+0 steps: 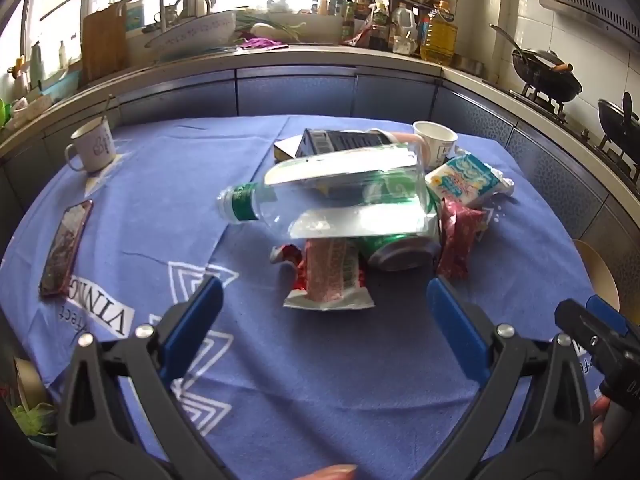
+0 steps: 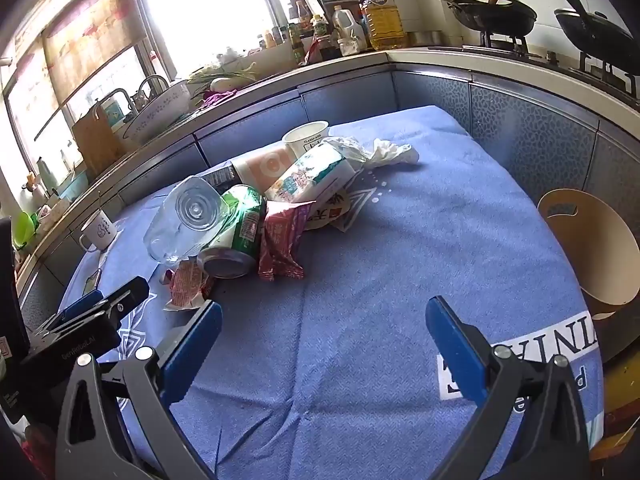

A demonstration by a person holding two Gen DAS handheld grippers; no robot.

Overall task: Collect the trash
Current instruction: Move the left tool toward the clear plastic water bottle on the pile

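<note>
A heap of trash lies mid-table on the blue cloth (image 1: 280, 380). On top rests a clear plastic bottle (image 1: 332, 196) with a green cap, over a green can (image 1: 396, 248), red snack wrappers (image 1: 332, 276), a tissue pack (image 1: 464, 180), a dark box (image 1: 340, 142) and a paper cup (image 1: 434, 138). My left gripper (image 1: 325, 304) stands open just short of the wrappers, nothing between its fingers. In the right wrist view the same bottle (image 2: 184, 220), can (image 2: 236, 236), wrapper (image 2: 282, 240) and a crumpled tissue (image 2: 384, 152) lie ahead to the left. My right gripper (image 2: 324, 330) is open over bare cloth.
A white mug (image 1: 94, 148) and a phone (image 1: 66, 246) lie on the table's left. A tan bin (image 2: 588, 248) stands off the right edge. Behind run counters with a sink, bottles and woks (image 2: 496, 12). The left gripper's body (image 2: 80, 328) shows at the right view's left edge.
</note>
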